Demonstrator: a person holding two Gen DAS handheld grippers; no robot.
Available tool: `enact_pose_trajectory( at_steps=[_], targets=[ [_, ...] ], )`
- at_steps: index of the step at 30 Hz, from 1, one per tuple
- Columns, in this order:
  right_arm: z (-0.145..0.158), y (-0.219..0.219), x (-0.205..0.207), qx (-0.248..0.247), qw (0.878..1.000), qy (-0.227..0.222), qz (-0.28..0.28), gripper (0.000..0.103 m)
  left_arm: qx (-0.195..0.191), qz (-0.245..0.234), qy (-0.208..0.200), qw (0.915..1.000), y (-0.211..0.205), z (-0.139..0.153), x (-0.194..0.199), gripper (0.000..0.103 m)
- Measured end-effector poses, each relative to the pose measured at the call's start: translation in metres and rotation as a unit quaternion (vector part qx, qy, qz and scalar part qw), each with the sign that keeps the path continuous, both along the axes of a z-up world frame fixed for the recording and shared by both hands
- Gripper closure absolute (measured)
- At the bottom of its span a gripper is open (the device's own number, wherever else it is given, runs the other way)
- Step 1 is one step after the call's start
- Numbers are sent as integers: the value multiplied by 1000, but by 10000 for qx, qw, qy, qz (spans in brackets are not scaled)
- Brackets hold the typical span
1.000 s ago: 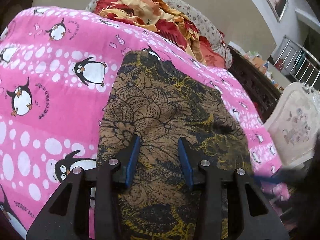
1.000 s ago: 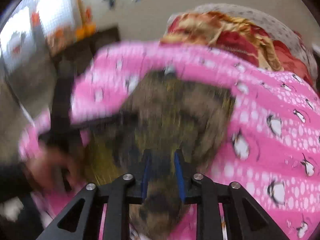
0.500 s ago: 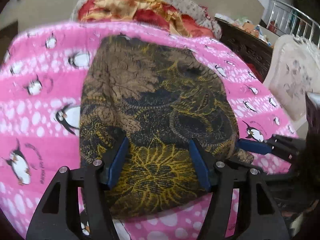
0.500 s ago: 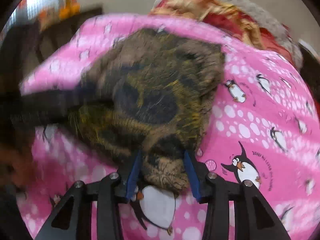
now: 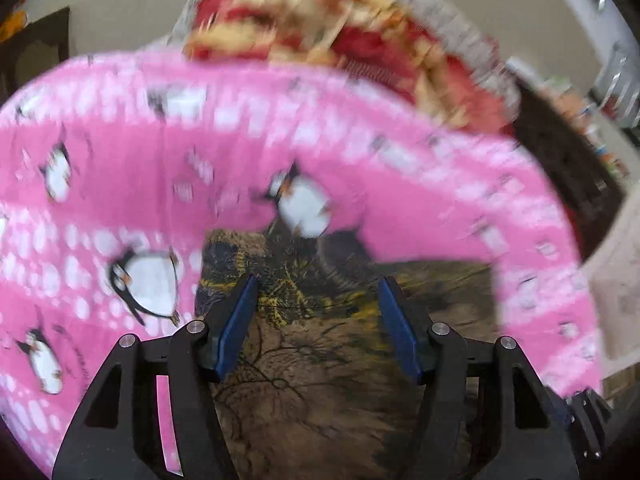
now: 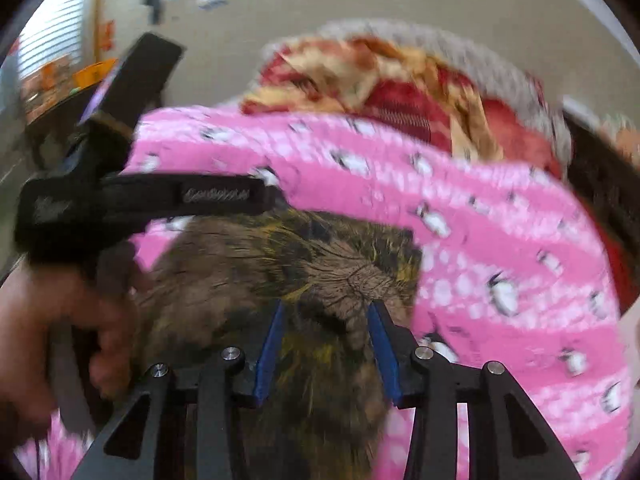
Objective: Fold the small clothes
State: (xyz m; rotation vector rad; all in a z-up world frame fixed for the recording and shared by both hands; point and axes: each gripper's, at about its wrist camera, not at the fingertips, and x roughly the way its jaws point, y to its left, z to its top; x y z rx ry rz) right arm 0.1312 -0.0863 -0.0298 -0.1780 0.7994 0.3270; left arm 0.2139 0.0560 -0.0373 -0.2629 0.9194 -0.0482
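Both sets of jaws are spread apart with nothing pinched between them. The left gripper [image 5: 314,304] hangs over the brown and yellow patterned cloth [image 5: 320,368], which fills the gap between its blue pads, and the right gripper [image 6: 326,330] sits over the same cloth [image 6: 304,276] from the other side. Whether either one actually touches the fabric I can't tell, it's all pretty motion-blurred. The cloth lies on the pink penguin blanket [image 5: 120,168] on the bed, bunched toward 6 o'clock in both views, so my guess is a fold just got laid down and the jaws are open to let it settle or to grab a new edge. In the right view the left hand [image 6: 52,332] shows at 9 o'clock, wrapped round its gripper's handle. Further out at 12 o'clock there's a red and orange heap of fabric [image 5: 340,32], probably more laundry waiting.
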Motion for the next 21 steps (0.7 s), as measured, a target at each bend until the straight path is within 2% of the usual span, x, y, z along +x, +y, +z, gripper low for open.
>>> enact_pose_trajectory(
  at_steps=[1,2,3,4,6,8,9,11,17,20,21],
  targets=[
    [-27,5,17,-265,9993,255,-57,62,117,-15,-84,9999,-2,-10,-2,39],
    [-46,7,22,-341,9986,393,20,57,163,3,-232,9996,-5,-12,-6,37],
    [-54,5,16,-188,9996,-27,196,56,203,25,-314,9993,-6,-11,-9,35],
    [-53,3,10,-219,9993,-146,280,56,282,23,-331,9991,-7,-11,-9,34],
    [-51,0,9,-127,9994,-171,279,56,345,-95,-306,9989,-13,-13,-8,20],
    [-50,-3,11,26,9994,-145,304,56,405,-257,-241,9986,-18,-13,-5,12],
    [-50,-4,11,58,9994,-141,311,56,405,-317,-217,9984,-20,-13,-4,6],
    [-50,-4,10,85,9993,-153,317,55,315,-474,-196,9982,-21,-13,-2,1],
    [-53,-4,13,84,9993,-162,317,55,366,-435,-77,9984,-24,-11,11,1],
    [-55,-1,11,-46,9994,-180,305,55,733,-637,298,9948,-34,-7,22,1],
    [-54,-1,11,-62,9994,-133,314,55,749,-725,392,9938,-35,-3,23,1]
  ],
)
